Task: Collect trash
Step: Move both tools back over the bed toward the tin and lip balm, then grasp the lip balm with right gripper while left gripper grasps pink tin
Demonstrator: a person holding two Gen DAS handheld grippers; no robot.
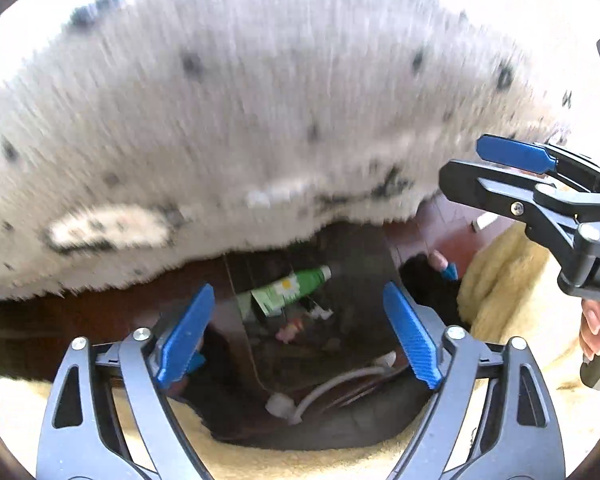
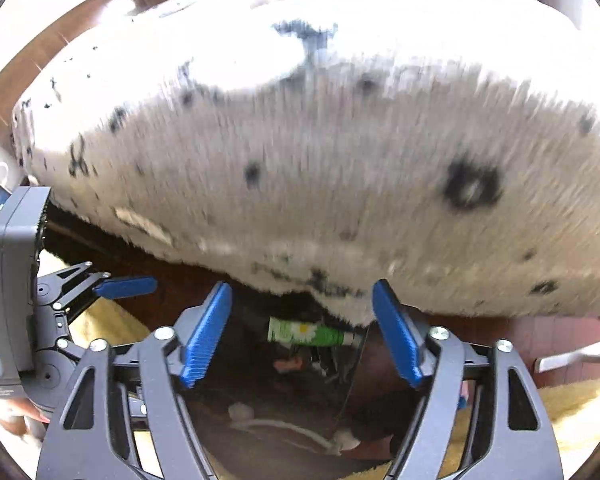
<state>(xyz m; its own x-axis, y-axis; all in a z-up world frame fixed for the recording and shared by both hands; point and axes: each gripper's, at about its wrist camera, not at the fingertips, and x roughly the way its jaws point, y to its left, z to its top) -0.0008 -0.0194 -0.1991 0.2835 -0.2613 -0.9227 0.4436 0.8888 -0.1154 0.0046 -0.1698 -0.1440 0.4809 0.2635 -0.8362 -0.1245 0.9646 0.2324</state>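
A green tube with a daisy print (image 1: 296, 290) lies on the dark floor under the edge of a white spotted bed cover (image 1: 228, 120). A small pink scrap (image 1: 288, 330) and a white bit (image 1: 320, 313) lie just in front of it. My left gripper (image 1: 298, 336) is open and empty, its jaws framing the tube from a short way off. My right gripper (image 2: 302, 334) is open and empty too, with the tube (image 2: 310, 334) between its blue pads (image 2: 206, 332). The right gripper also shows at the right of the left wrist view (image 1: 496, 172).
A white cable with plugs (image 1: 324, 392) lies on the floor close to the grippers; it also shows in the right wrist view (image 2: 288, 428). A yellow fluffy rug (image 1: 512, 300) borders the dark floor. Both views are blurred. The left gripper's body (image 2: 16, 280) stands at the left.
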